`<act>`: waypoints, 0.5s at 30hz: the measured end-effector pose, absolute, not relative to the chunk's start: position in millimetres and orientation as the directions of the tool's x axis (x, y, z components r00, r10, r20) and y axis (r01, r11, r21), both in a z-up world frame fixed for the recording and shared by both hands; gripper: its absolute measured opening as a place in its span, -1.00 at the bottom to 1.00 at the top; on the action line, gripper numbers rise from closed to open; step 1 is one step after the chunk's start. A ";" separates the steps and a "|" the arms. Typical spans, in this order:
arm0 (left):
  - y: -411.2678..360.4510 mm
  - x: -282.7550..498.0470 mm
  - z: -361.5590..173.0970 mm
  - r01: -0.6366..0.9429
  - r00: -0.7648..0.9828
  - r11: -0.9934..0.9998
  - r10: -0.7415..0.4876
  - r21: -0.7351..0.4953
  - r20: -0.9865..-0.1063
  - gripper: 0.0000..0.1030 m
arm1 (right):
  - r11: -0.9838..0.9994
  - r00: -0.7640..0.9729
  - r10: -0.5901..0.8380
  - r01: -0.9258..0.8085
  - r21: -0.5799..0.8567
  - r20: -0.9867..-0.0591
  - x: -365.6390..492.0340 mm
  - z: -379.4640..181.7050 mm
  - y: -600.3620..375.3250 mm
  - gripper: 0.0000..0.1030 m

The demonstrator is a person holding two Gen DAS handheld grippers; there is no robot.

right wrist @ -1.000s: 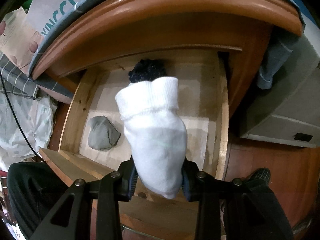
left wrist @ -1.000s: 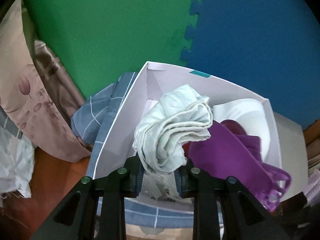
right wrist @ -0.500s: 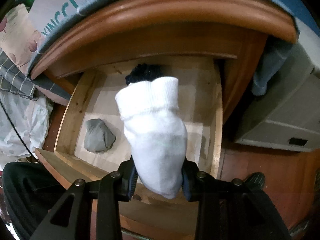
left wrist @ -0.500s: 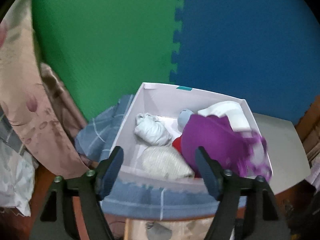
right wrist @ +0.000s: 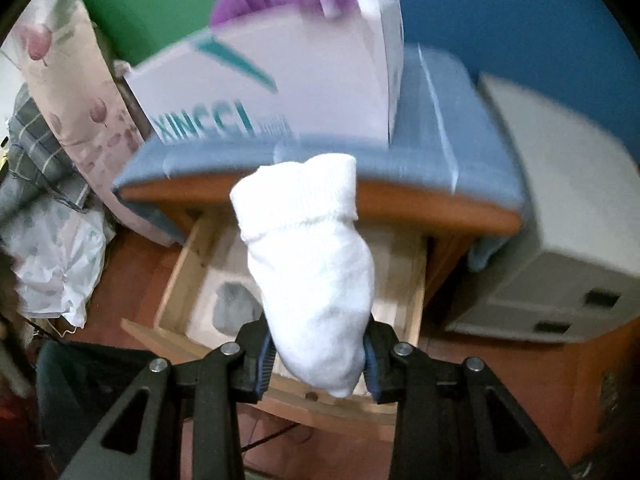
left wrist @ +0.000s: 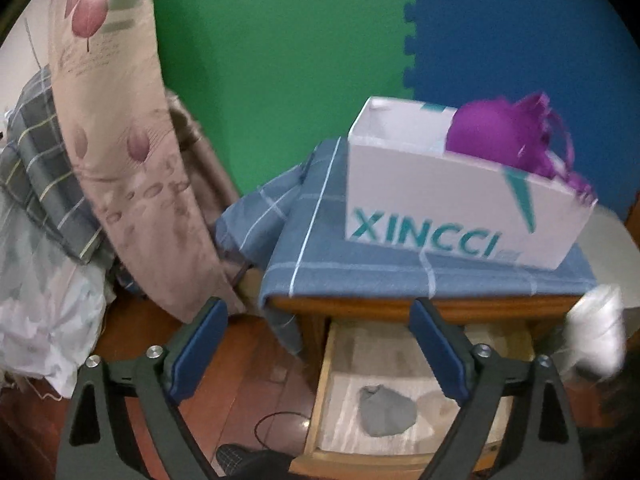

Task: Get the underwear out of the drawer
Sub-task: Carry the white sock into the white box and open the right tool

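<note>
Underwear: grey bundle [left wrist: 386, 410], apparently balled, lower centre in open wooden drawer [left wrist: 325, 364]; green-blue wall mats behind. Left gripper [left wrist: 318, 354] just opened, empty; right gripper [right wrist: 320, 354] fingers clamp white sock [right wrist: 310, 268].

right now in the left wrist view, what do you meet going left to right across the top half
plaid bedding → tulip-print curtain → green foam mat → blue checked cloth → white box → purple garment

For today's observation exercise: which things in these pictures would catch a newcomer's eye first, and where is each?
The rolled white sock clamped in the right gripper fills the middle of its view, above the open drawer. Behind it, a white box with teal lettering sits on the cloth-covered cabinet, a purple garment spilling over its rim.
</note>
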State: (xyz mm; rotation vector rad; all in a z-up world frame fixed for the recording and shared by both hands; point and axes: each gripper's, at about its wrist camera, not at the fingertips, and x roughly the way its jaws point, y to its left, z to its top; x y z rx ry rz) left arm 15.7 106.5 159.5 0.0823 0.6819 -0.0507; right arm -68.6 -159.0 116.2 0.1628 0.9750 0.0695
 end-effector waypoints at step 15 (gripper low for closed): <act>105.9 26.7 92.7 0.039 0.743 0.995 0.035 0.096 -0.669 0.84 | 0.988 0.677 0.133 -0.145 0.046 -0.724 37.7 280.7 -74.9 -0.31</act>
